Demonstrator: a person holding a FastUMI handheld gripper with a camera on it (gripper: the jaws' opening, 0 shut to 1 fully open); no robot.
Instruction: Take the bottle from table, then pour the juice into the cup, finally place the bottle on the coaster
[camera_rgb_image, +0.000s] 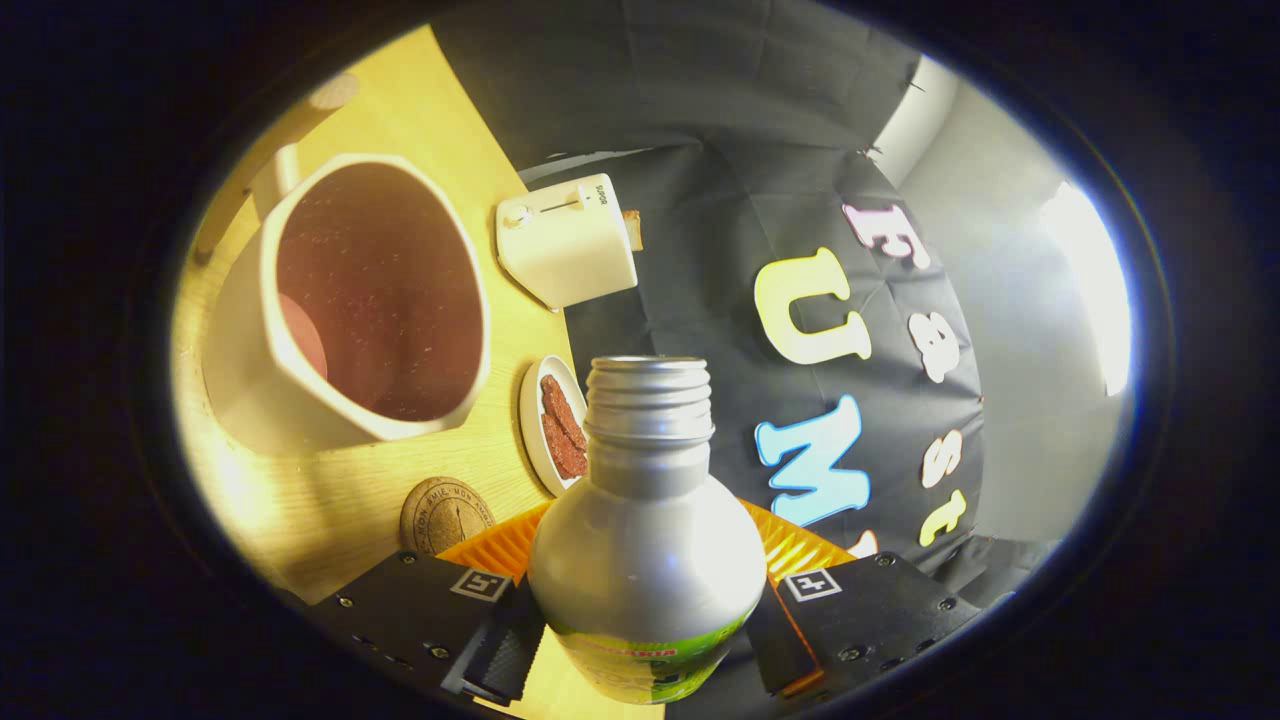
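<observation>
Bottle (645, 530), silver metal with an uncapped threaded neck and a green label band, sits pinched between both fingers of my tool (645, 640), tilted over the wooden bench (350, 500). Beyond its neck I see the large white cup with a reddish interior (370, 300). The round brown coaster (445, 515) lies just ahead of the fingers. A white toaster (565, 240) and a small white plate of dark red slices (555, 425) stand toward the bench's edge.

Gripper (645, 640) fingers clamp silver bottle (645, 540), cap off. Far left: white cup (350, 300) w/ red inside. Round coaster (445, 515) near left finger.
</observation>
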